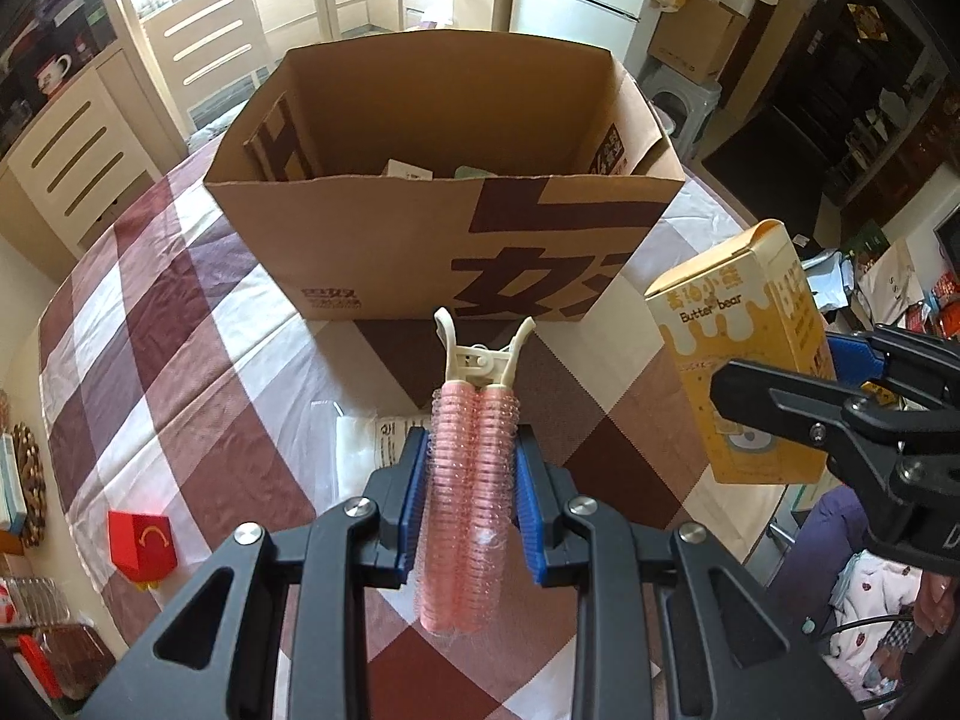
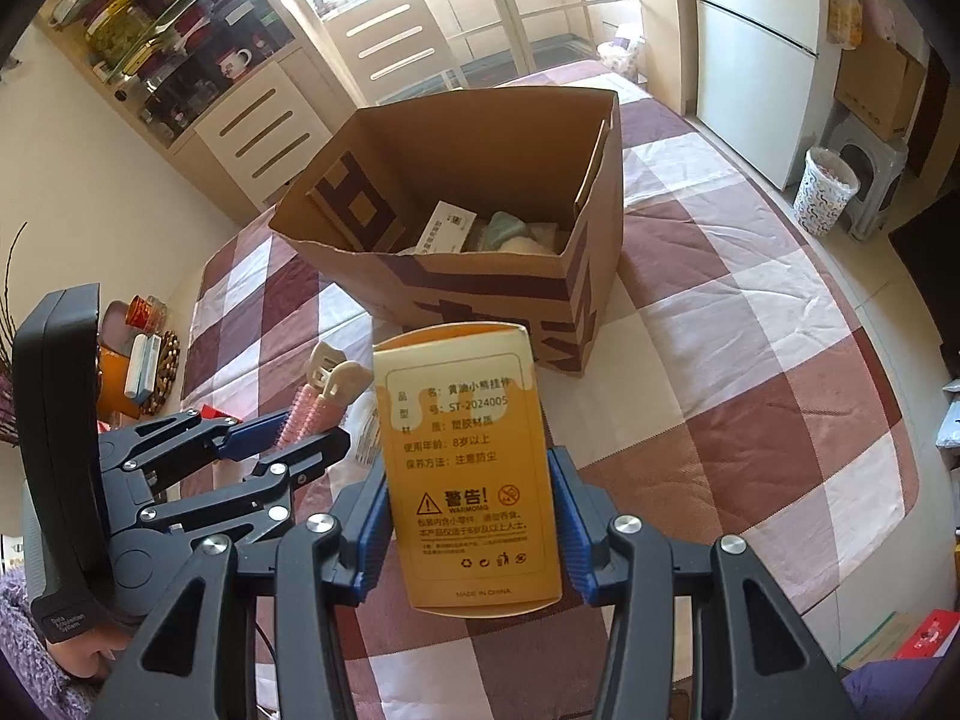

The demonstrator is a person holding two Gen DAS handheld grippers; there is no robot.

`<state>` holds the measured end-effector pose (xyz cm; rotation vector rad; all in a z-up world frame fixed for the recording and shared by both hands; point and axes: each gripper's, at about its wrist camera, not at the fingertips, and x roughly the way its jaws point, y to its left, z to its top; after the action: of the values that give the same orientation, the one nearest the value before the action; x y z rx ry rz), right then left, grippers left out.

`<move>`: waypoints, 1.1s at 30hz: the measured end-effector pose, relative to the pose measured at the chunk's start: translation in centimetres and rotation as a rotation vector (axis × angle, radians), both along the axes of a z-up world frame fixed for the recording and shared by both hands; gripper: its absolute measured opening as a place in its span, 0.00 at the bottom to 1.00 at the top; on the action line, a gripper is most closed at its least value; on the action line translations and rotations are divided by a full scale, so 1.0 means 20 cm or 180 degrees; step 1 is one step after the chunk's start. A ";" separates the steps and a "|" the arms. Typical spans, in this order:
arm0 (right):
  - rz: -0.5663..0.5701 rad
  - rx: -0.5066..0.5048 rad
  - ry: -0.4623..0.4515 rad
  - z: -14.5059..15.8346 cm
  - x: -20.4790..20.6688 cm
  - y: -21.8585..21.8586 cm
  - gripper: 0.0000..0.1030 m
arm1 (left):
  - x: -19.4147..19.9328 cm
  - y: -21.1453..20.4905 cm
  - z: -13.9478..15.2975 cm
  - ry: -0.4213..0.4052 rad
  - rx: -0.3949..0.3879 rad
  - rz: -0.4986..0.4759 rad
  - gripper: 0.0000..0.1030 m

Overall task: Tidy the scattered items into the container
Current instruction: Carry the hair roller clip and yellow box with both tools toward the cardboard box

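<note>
My left gripper point(image 1: 471, 468) is shut on a pink hair-roller clip point(image 1: 471, 480) with cream handles, held above the checked tablecloth just short of the open brown cardboard box point(image 1: 420, 252). The right gripper point(image 2: 468, 498) is shut on a yellow Butter bear carton point(image 2: 465, 468), upright between its blue pads. In the left wrist view that carton point(image 1: 744, 354) hangs at the right, beside the box's front corner. In the right wrist view the left gripper point(image 2: 306, 426) with the clip point(image 2: 318, 402) shows at the left. The box point(image 2: 480, 300) holds a white card and pale packets.
A red house-shaped box point(image 1: 141, 546) lies on the tablecloth near the left edge. A clear plastic packet with a printed slip point(image 1: 372, 444) lies under the left gripper. Cabinets, a chair and a fridge stand beyond the table. A person's patterned clothing point(image 1: 864, 618) shows at lower right.
</note>
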<state>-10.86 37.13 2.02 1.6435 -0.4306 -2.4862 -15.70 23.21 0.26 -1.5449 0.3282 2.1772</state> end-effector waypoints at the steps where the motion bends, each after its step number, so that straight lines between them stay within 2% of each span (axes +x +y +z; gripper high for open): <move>1: -0.0007 0.0001 -0.0003 0.00 -0.01 0.00 0.47 | -0.01 0.00 0.00 -0.0003 0.0003 -0.0019 0.27; 17: -0.0004 0.0025 0.0036 0.03 -0.13 -0.04 0.47 | -0.18 0.01 0.01 -0.0030 0.0118 -0.0121 0.27; 33: 0.0020 -0.0008 0.0390 0.27 -0.36 -0.02 0.47 | -0.47 0.05 0.29 0.0074 0.0491 -0.0212 0.27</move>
<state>-18.05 36.72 7.33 1.4788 -0.4130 -2.5627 -25.08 24.25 5.98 -1.4063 0.2105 2.1175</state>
